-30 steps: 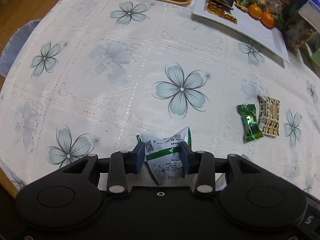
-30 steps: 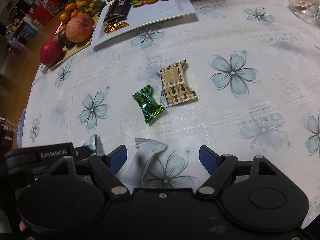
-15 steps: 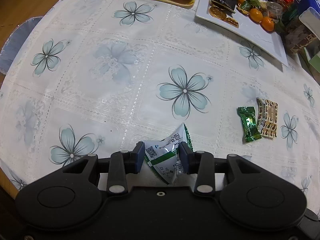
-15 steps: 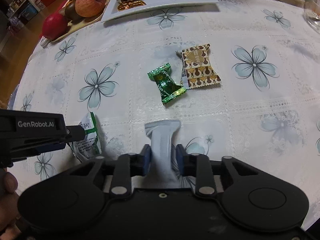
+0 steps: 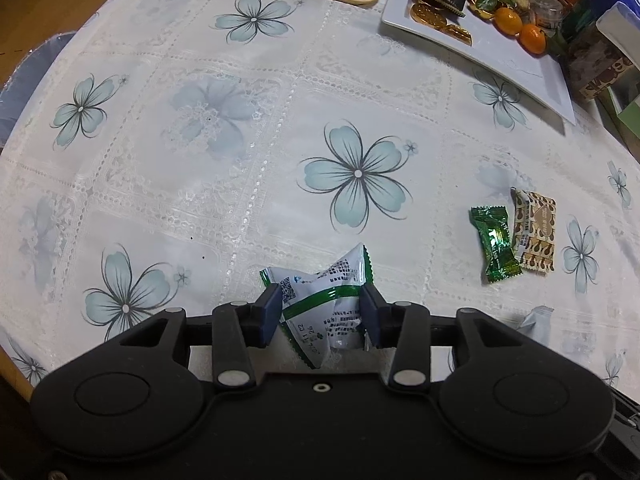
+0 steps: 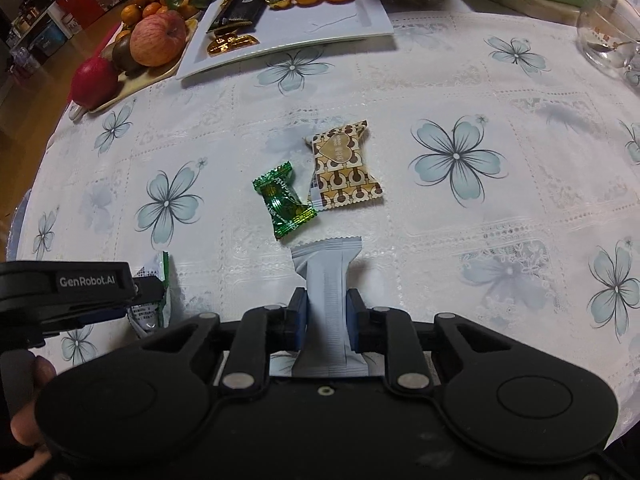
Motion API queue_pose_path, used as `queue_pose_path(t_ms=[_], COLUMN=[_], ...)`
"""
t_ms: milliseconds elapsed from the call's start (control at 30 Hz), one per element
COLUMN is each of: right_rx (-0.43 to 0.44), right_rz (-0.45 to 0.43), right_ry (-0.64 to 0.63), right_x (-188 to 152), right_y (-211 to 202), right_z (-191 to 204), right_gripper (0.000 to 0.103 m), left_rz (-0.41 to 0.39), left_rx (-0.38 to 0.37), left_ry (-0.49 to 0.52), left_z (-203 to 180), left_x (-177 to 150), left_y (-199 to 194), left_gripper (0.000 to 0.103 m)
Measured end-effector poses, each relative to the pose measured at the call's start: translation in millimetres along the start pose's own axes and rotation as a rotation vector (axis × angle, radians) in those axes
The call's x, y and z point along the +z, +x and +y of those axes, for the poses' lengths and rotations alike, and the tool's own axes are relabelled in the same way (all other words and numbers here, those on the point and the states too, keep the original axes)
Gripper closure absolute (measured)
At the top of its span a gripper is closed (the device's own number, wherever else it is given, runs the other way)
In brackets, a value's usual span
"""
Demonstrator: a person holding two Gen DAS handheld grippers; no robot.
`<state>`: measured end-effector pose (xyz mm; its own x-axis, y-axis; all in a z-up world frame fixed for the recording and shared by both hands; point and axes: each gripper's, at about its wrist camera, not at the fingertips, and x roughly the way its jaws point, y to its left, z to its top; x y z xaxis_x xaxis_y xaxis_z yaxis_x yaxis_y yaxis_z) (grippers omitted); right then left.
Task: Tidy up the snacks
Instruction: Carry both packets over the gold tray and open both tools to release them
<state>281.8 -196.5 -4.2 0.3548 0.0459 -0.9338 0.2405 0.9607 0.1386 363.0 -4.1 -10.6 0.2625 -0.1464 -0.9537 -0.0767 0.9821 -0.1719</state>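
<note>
Pick-up step: left tool (image 5: 320, 312) clamps white-green packet (image 5: 324, 308); right tool (image 6: 327, 316) clamps grey packet (image 6: 328, 280). Next, judged: carry both to far white tray (image 6: 340, 24).

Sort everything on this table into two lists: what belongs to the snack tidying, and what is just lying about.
Belongs to the job:
- white-and-green packet, held in the left gripper
- grey-white packet, held in the right gripper
- green candy
- brown patterned packet
- white tray

Just lying about:
- apple
- glass bowl
</note>
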Motion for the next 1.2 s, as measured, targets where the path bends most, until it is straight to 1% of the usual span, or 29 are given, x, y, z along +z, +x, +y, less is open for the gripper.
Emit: queue_pose_path(t_ms=[133,333,533,667,733,767,833,867,967,1067,1200], right_rx=[-0.013,-0.049,-0.058,-0.063,-0.065,-0.066,-0.065,-0.062,-0.046,-0.038,-0.024], right_rz=[0.026,0.035,0.033,0.033,0.033,0.033,0.031,0.031,0.021,-0.004,-0.043], right_ry=[-0.004,-0.040,-0.055,-0.065,-0.074,-0.079,-0.084,-0.085,-0.075,-0.065,-0.049], right_x=[-1.6,-5.8,-6.4,-7.6,-7.8,-7.7,-7.6,-7.5,-6.7,-4.7,-2.8], right_y=[9.1,18.8,20.0,19.4,19.4,19.2,18.1,17.4,12.1,3.7,-9.0], right_z=[-0.1,4.4,6.6,8.3,9.0,9.4,9.3,8.9,5.4,1.4,-6.7], right_gripper=[0.081,0.079,0.077,0.077,0.077,0.080,0.080,0.080,0.081,0.081,0.081], left_rz=[-0.016,-0.027,-0.021,-0.026,-0.033,-0.034,-0.037,-0.038,-0.060,-0.076,-0.118], left_rx=[0.018,0.045,0.043,0.055,0.061,0.061,0.045,0.032,0.014,-0.024,-0.050], left_ry=[0.016,0.052,0.044,0.057,0.069,0.075,0.079,0.076,0.072,0.078,0.113], left_z=[-3.9,-10.7,-8.7,-11.6,-14.3,-15.3,-15.8,-15.2,-14.5,-14.7,-17.5], left_x=[-1.6,-4.5,-4.9,-6.8,-7.6,-7.9,-7.9,-8.0,-9.0,-11.3,-19.9], left_y=[0.6,-0.5,-0.9,-0.9,-1.1,-1.1,-1.7,-2.1,-8.9,-17.3,-31.3], left_gripper=[0.050,0.049,0.049,0.048,0.048,0.050,0.053,0.056,0.062,0.062,0.062])
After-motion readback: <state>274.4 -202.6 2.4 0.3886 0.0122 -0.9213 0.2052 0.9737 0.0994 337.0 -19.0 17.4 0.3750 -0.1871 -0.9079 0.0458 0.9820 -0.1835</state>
